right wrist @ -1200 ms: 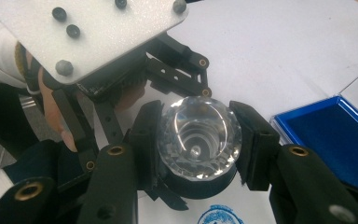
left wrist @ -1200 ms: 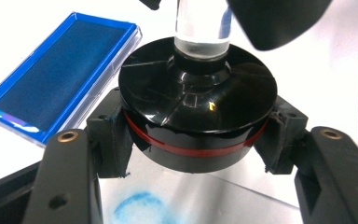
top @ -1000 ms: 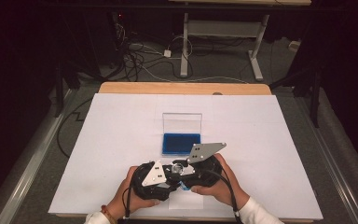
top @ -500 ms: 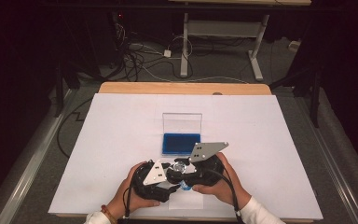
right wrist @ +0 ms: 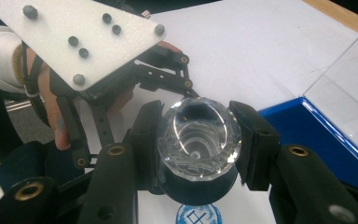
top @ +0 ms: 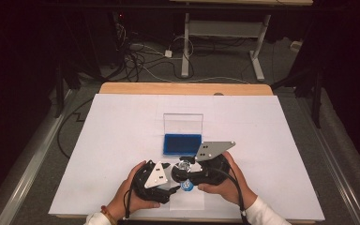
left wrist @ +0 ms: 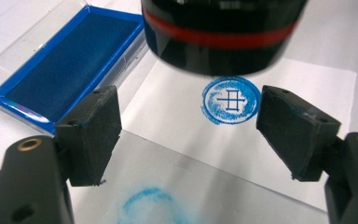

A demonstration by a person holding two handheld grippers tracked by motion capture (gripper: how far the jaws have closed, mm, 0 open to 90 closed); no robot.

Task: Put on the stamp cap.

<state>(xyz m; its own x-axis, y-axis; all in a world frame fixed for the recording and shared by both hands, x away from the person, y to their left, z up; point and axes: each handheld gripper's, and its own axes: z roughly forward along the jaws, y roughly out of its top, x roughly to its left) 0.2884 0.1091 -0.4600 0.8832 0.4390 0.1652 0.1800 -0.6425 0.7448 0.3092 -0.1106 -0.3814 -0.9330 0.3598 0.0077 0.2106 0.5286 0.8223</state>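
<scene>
A stamp (right wrist: 199, 135) with a clear faceted top and a black body with a red band (left wrist: 223, 35) hangs just above a white paper sheet (left wrist: 177, 107). My right gripper (right wrist: 198, 142) is shut on it near the table's front edge (top: 183, 168). A round blue print (left wrist: 231, 100) lies on the paper below the stamp. My left gripper (left wrist: 189, 121) has just been opening its jaws; they stand apart over the paper with nothing between the pads. The open blue ink pad (top: 183, 144) lies just beyond both grippers.
The pad's clear lid (top: 183, 124) stands up behind it. A faint blue smear (left wrist: 144, 200) marks a greyish sheet near my left jaws. The white table cover (top: 272, 140) is bare to the sides. Cables and desk legs (top: 187, 42) lie on the floor beyond.
The left gripper's jaws have parted. Both hands stay almost in place at the front of the table, the stamp still in the right gripper.
</scene>
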